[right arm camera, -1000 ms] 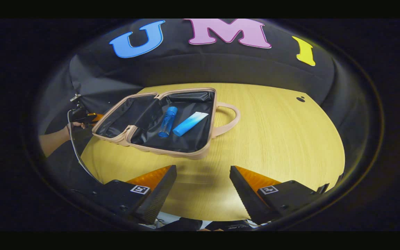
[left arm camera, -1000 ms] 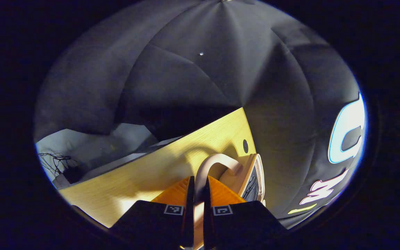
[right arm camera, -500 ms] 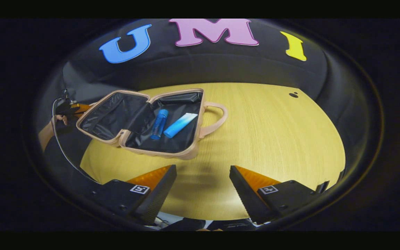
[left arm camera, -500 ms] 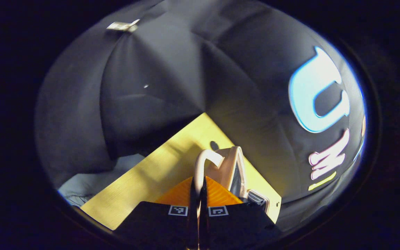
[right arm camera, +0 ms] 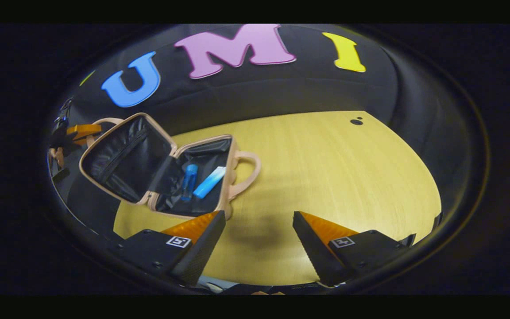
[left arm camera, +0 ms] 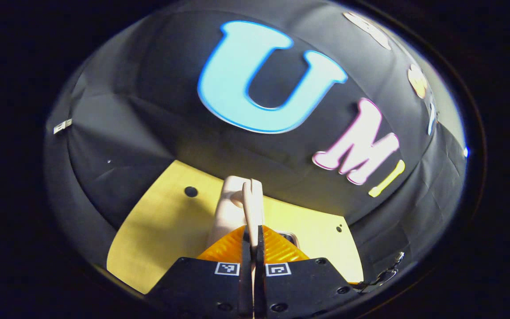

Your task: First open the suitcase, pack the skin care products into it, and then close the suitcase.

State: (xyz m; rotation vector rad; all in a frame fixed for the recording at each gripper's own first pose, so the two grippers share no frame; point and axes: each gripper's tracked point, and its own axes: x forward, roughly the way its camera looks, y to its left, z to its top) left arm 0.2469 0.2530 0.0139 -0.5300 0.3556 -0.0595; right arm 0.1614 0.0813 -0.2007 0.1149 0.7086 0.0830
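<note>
The left claw (left arm camera: 252,237) is clenched on the lid's handle (left arm camera: 247,208) of the suitcase (right arm camera: 162,170); the thin handle stands straight up between its two fingers. In the right gripper view the lid (right arm camera: 124,157) is raised at a slant, and the base lies on the desk (right arm camera: 326,177). Inside the base a blue bottle (right arm camera: 189,181) and a blue tube (right arm camera: 210,181) lie side by side. The right claw (right arm camera: 258,235) is released and hangs above the bare desk, just right of the suitcase.

The table (right arm camera: 326,177) is smooth wood with fine lines. The suitcase (right arm camera: 157,208) has a smooth, hard shell, and its lining (right arm camera: 122,159) is shiny, wrinkly cloth. The bottle (right arm camera: 188,181) is see-through plastic; at its 3 o'clock, the tube (right arm camera: 209,182) looks smooth.
</note>
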